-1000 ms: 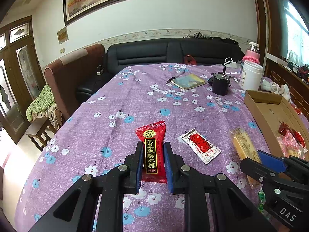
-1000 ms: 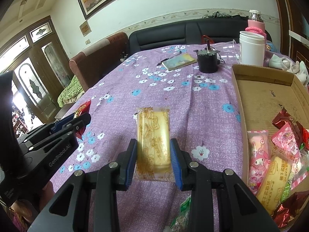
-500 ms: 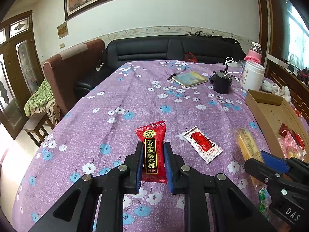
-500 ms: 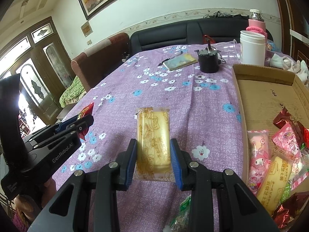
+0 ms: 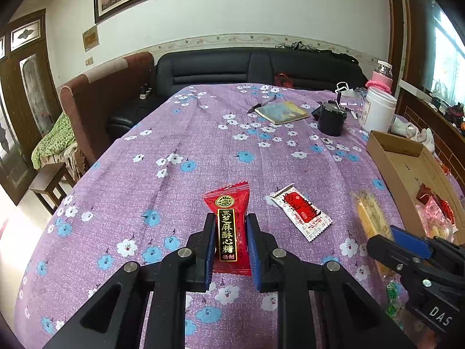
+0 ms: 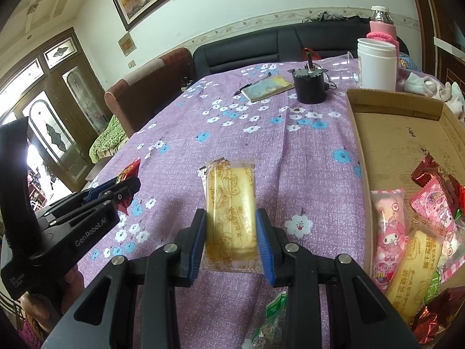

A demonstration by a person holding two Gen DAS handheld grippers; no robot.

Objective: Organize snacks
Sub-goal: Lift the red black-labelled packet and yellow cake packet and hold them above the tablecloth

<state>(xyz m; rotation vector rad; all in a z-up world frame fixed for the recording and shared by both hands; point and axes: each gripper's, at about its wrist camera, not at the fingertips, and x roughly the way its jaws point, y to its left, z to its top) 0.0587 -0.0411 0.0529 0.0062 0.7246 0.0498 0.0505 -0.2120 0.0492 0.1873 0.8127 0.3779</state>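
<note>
Both hands are loaded. The left hand-held gripper (image 5: pixel 229 242) pinches a red sesame candy packet (image 5: pixel 231 226) by its long edges, the packet standing clear of the purple flowered cloth on the counter (image 5: pixel 203 151). The right hand-held gripper (image 6: pixel 231 232) is clamped across a yellow cake bar in a clear wrapper (image 6: pixel 231 203), also lifted off the cloth.

Here is the risk. That cake looks soft, and the pads bear on its sides, so any extra squeeze likely crushes it. The wrapper is slick film; a quick swing toward the cardboard box (image 6: pixel 392 104) on the right could let it slide out short of the wall.

The candy grip is narrow and sits near the packet's lower end, so the packet could pivot between the pads if it brushes anything.

The two tools are close: in the left wrist view the right one fills the lower right corner. If both head for the box together, they may collide.

The near end of the box is already crowded with pink and red packets (image 6: pixel 436 203), so a drop there may spill over. A white-and-red sachet (image 5: pixel 300 215) lies on the cloth, waiting.
</note>
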